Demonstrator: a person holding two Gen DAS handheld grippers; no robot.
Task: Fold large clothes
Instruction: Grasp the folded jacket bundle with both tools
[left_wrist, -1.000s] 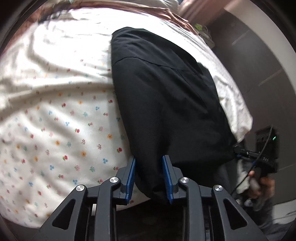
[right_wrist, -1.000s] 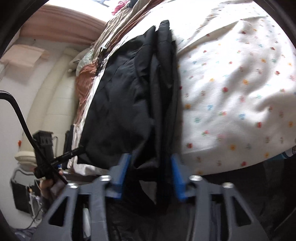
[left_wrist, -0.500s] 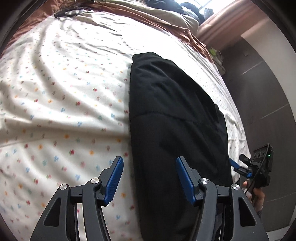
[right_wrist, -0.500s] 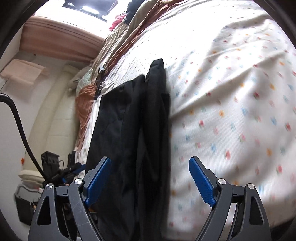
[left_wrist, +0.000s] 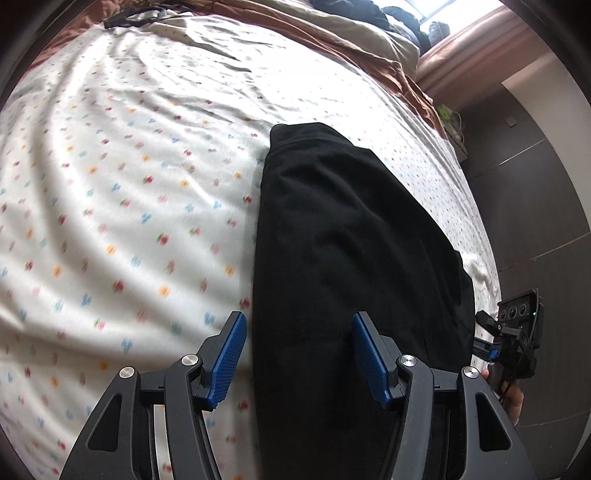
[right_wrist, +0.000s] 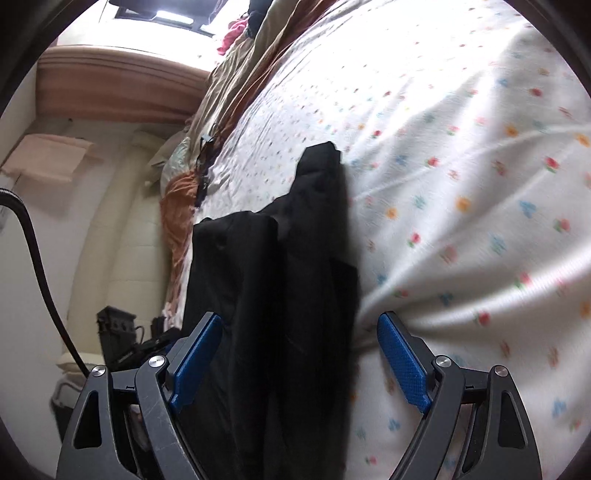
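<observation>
Left wrist view: both claws, left claw (left_wrist: 295, 354) and right claw (right_wrist: 295, 354), are being held spread wide, empty, above the black garment (left_wrist: 332, 240) lying folded lengthwise on the bed (left_wrist: 129, 184), probably for regripping.

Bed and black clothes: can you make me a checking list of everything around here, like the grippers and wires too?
Surface: bed sheet, white with small coloured flowers, wrinkled.
Job's things: black garment, folded into a long strip, lying flat near the bed's edge.
Clutter: brown and beige bedding bunched at the far end; dark clothes piled by the window.
Grippers: left gripper open, holding nothing; right gripper open, holding nothing.
Cables: black cable in the right wrist view; thin dark cord on the far bedding.
Surroundings: dark wardrobe doors, bright window.
</observation>
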